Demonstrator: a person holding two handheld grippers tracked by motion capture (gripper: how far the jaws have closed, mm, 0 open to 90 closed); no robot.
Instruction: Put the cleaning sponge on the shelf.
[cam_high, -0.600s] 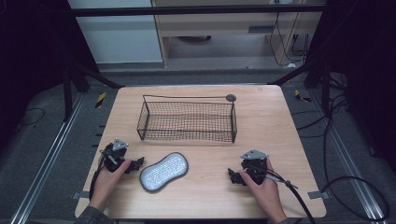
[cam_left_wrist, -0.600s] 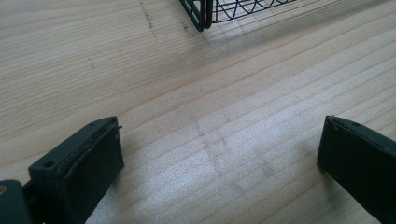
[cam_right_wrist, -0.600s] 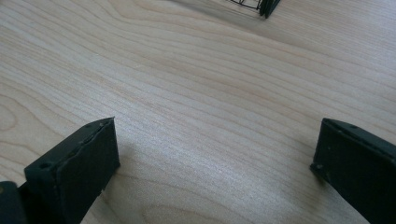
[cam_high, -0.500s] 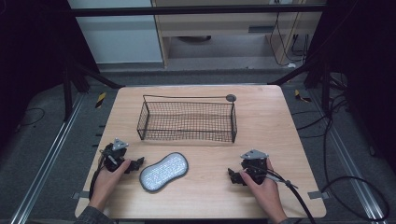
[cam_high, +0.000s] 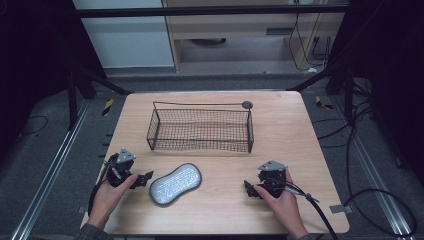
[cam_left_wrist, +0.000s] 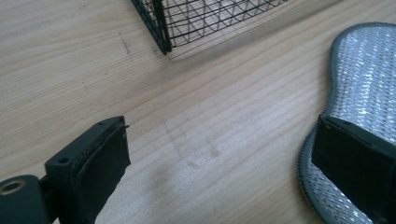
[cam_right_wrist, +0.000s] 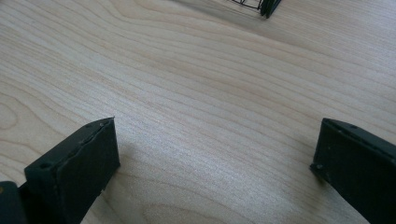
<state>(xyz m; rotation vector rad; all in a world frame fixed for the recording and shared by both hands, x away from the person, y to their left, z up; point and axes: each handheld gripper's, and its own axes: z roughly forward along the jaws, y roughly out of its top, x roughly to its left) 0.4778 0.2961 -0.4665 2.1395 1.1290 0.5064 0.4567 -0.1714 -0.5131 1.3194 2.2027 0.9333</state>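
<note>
A silver-grey padded oval pad (cam_high: 176, 183) lies flat on the wooden table (cam_high: 295, 135), in front of a black wire basket (cam_high: 200, 128). My left gripper (cam_high: 145, 179) rests on the table just left of the pad, open. In the left gripper view its right jaw stands over the edge of the pad (cam_left_wrist: 364, 74), and the left jaw is over bare wood. My right gripper (cam_high: 251, 189) sits at the front right of the table, open, with only wood between its jaws (cam_right_wrist: 215, 140).
The basket (cam_left_wrist: 196, 18) looks empty and stands mid-table; its corner (cam_right_wrist: 266, 5) shows at the top of the right gripper view. A small dark round disc (cam_high: 247, 104) sits at the basket's far right corner. Cables trail off the table's right side.
</note>
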